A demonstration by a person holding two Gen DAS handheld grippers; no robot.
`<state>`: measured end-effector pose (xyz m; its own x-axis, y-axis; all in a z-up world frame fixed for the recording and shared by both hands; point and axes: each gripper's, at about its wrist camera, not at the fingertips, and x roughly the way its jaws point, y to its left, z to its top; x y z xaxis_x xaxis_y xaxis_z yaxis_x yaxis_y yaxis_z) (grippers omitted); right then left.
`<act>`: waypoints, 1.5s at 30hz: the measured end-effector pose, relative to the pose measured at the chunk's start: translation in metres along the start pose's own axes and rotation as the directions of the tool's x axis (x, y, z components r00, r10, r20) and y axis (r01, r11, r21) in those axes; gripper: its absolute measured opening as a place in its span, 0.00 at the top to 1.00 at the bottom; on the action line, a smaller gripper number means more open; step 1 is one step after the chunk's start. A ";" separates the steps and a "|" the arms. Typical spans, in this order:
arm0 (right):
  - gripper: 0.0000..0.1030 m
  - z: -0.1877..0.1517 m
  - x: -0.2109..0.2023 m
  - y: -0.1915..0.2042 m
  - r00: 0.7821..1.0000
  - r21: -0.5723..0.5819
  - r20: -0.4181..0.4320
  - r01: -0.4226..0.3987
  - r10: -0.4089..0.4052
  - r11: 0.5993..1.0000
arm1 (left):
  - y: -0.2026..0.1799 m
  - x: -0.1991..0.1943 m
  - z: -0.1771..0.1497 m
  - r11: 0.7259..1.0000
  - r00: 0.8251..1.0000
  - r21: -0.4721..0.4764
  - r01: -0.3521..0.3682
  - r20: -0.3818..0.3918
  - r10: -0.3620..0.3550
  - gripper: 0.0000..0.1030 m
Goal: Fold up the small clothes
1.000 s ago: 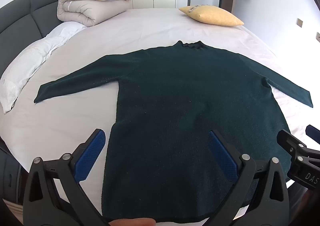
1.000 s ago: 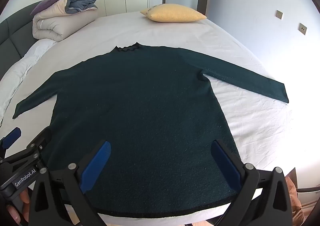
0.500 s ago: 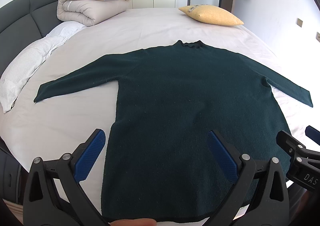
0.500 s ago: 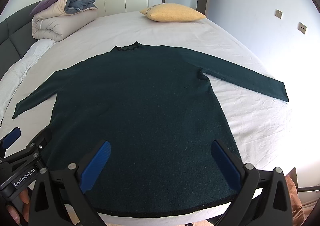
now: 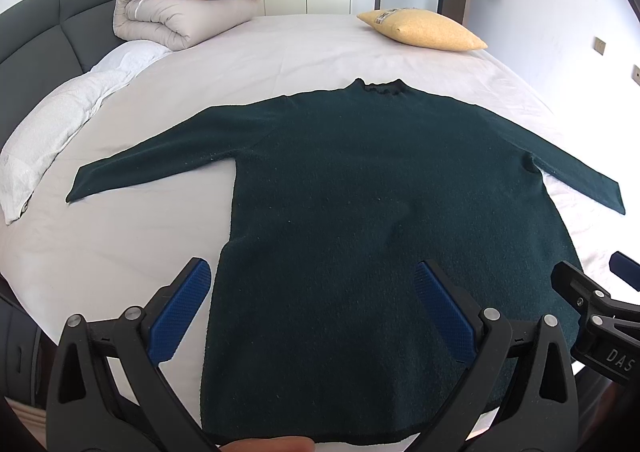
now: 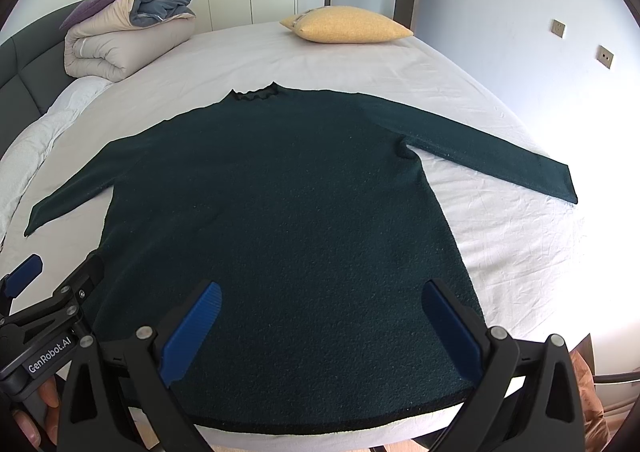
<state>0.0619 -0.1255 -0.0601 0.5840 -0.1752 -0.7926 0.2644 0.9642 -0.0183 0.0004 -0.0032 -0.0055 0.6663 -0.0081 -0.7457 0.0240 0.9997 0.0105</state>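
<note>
Sweater (image 5: 372,220) lies flat on the bed (image 5: 280,48), sleeves spread, hem at the near edge; no fold made yet. Left gripper (image 5: 316,308) and right gripper (image 6: 320,326) hover over the hem, fingers wide, holding nothing. Next likely: drop to a sleeve or hem corner, pinch, fold inward.

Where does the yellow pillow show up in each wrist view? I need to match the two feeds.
Left wrist: yellow pillow upper right, beyond the sweater collar.
Right wrist: yellow pillow top centre, beyond and right of the collar.
Shared landmark: folded duvet, upper left.
</note>
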 end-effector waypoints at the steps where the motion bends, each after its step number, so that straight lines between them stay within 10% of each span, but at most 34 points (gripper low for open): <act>1: 0.00 0.000 0.000 0.000 1.000 0.000 0.000 0.000 0.000 1.000 | 0.000 0.000 0.000 1.000 1.000 0.000 0.000 0.000 0.000 0.00; 45: 0.00 -0.003 0.004 0.003 1.000 0.000 -0.005 0.002 -0.002 1.000 | -0.006 0.014 -0.013 1.000 1.000 -0.012 -0.003 -0.019 0.003 0.00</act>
<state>0.0628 -0.1223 -0.0658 0.5793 -0.1760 -0.7959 0.2656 0.9639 -0.0199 0.0002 -0.0093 -0.0250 0.6521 -0.0046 -0.7581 0.0125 0.9999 0.0047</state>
